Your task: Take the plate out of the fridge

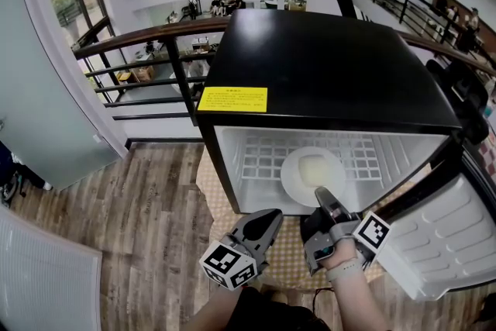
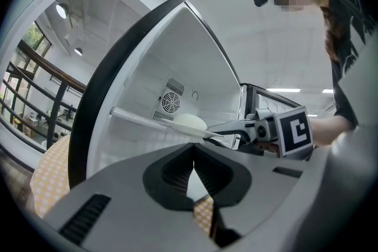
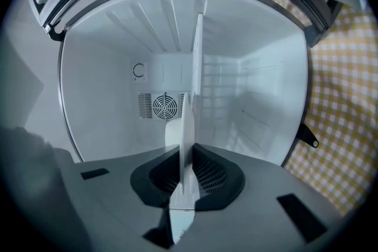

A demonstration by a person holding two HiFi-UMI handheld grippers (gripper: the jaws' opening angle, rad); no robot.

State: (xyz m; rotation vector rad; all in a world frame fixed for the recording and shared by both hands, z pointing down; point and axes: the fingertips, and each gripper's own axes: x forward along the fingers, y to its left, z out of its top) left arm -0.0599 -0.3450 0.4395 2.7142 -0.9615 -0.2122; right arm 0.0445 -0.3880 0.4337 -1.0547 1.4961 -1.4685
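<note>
A round white plate [image 1: 311,173] lies on the white wire shelf [image 1: 256,159] inside the open black fridge [image 1: 325,66]. My right gripper [image 1: 323,196] is shut on the plate's near rim. In the right gripper view the plate [image 3: 185,127] stands edge-on between the jaws of my right gripper [image 3: 184,168]. My left gripper [image 1: 273,215] hangs in front of the fridge, left of the right one, shut and holding nothing. In the left gripper view the jaws of my left gripper [image 2: 194,153] meet, and beyond them I see the plate [image 2: 190,123] and the right gripper [image 2: 233,127].
The fridge door [image 1: 442,244] hangs open at the right. A yellow checked cloth [image 1: 287,252] lies under the fridge. A black railing [image 1: 147,50] runs behind it, with wooden floor [image 1: 139,198] to the left. A fan grille [image 3: 164,105] sits on the fridge's back wall.
</note>
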